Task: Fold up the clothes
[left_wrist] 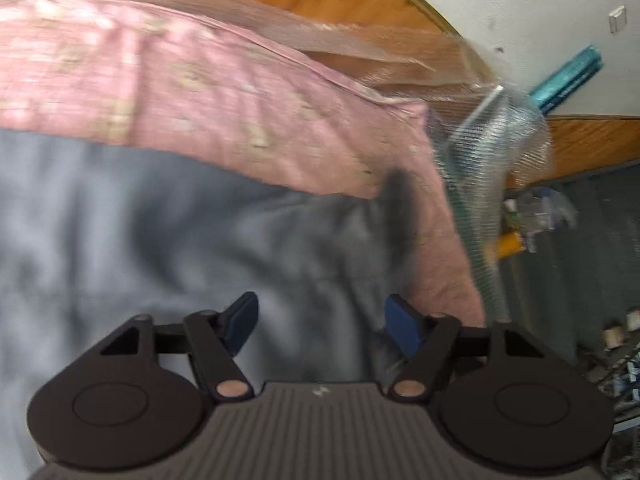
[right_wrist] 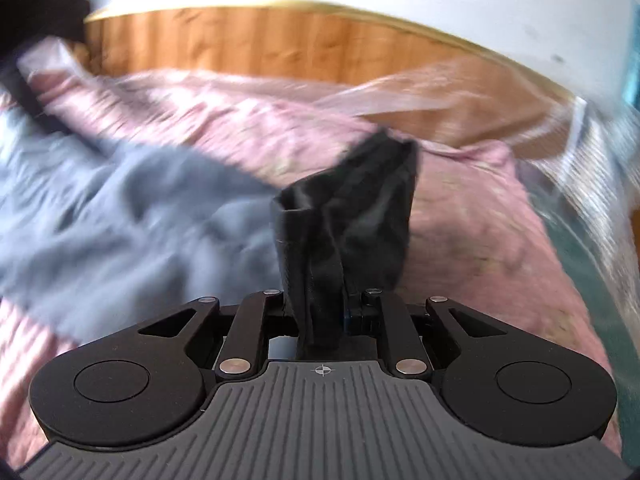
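Clothes on the bed: one grey garment (left_wrist: pixel 168 220) lies spread and rumpled over one pink patterned bedspread (left_wrist: pixel 192 92); both views are motion-blurred, so fine folds cannot be read. One dark cuff or hem of the garment (right_wrist: pixel 352 216) stands bunched upright in the right wrist view; whether it is a sleeve or a leg end cannot be told.

Grippers counted: two.
- Left gripper (left_wrist: pixel 322 326): its two blue-padded fingers (left_wrist: pixel 404 330) stand well apart over the grey cloth, nothing between them.
- Right gripper (right_wrist: pixel 326 308): jaws drawn close together, pinching the dark cuff, which rises out of the grip above the bedspread.

Surroundings: one wooden headboard (right_wrist: pixel 256 40) behind the bed, one white wall (left_wrist: pixel 520 4) above it. One sheet of clear plastic wrap (left_wrist: pixel 492 152) hangs over the bed's far corner. One teal object (left_wrist: pixel 568 80) leans against the wall. Small clutter (left_wrist: pixel 536 216) lies on the floor beyond the plastic, too blurred to count.
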A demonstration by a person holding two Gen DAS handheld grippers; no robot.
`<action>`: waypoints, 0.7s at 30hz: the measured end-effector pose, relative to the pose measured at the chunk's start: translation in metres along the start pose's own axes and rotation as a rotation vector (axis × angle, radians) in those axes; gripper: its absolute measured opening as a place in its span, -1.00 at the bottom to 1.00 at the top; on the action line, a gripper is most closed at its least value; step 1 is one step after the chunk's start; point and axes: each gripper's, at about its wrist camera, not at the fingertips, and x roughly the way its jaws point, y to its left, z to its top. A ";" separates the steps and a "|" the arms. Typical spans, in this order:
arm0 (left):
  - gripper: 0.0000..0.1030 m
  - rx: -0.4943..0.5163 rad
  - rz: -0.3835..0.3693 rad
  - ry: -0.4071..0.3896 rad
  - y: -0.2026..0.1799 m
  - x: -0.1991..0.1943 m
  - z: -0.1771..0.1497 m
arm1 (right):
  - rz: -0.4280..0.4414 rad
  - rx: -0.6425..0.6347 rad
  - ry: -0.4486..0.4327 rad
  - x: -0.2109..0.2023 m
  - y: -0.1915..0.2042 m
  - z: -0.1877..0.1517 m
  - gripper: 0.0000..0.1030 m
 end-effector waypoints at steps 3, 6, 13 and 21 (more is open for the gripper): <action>0.48 -0.064 -0.038 0.064 -0.002 0.042 0.002 | 0.014 -0.019 0.007 0.000 0.015 0.000 -0.71; 0.49 -0.125 -0.046 0.107 0.002 0.072 -0.001 | 0.025 -0.043 0.011 -0.002 0.022 -0.002 -0.71; -0.75 -0.018 0.066 0.097 0.014 0.079 -0.004 | 0.164 -0.041 0.039 -0.006 0.031 -0.009 -0.21; -0.44 -0.029 0.062 0.106 0.038 0.079 -0.015 | 0.238 0.415 0.043 -0.030 -0.035 -0.011 -0.21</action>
